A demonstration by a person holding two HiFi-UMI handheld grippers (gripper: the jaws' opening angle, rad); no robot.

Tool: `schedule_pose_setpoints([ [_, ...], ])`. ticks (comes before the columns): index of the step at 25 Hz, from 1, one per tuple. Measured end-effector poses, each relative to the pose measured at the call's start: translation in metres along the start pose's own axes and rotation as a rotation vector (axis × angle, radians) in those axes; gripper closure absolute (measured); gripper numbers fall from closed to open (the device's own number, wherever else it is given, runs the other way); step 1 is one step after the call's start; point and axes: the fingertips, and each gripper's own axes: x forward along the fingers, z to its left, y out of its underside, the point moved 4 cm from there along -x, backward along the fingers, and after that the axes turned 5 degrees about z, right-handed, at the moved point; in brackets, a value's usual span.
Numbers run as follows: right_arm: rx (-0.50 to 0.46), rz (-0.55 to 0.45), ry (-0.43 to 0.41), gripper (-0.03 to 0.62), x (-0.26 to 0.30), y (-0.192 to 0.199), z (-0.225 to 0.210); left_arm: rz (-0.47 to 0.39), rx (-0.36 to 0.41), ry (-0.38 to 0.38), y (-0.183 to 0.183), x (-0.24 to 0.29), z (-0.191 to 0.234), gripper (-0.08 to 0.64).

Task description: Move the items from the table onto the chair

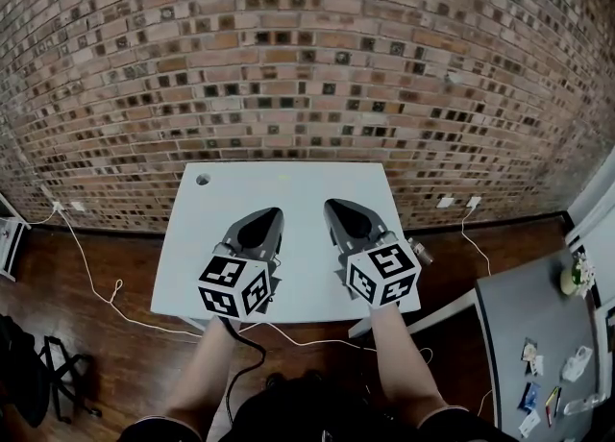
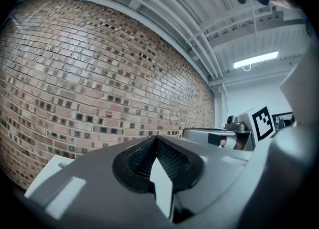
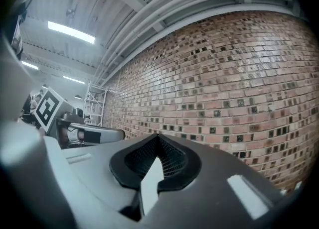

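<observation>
Both grippers are held side by side over a bare white table (image 1: 288,190) that stands against a brick wall. My left gripper (image 1: 273,213) is shut with nothing in it, and so is my right gripper (image 1: 332,206). In the left gripper view the shut jaws (image 2: 155,137) point level at the wall, with the right gripper (image 2: 234,134) beside them. In the right gripper view the shut jaws (image 3: 158,136) face the same wall, with the left gripper (image 3: 82,132) beside them. A grey table (image 1: 524,306) at the right carries several small items, among them a white one (image 1: 577,363) and a yellow-green one (image 1: 573,278).
The white table has a round cable hole (image 1: 203,179) at its far left corner. A white cable (image 1: 96,282) runs over the wooden floor at the left. A black frame (image 1: 53,378) stands at the lower left. The brick wall (image 1: 307,65) closes off the far side.
</observation>
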Motion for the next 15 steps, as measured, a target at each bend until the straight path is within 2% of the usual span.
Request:
schedule_pose_setpoints([
  [15,0.007,0.007,-0.006,0.591,0.002,0.0018,0.0031,0.007,0.004,0.008,0.0003,-0.0005,0.0014,0.549],
])
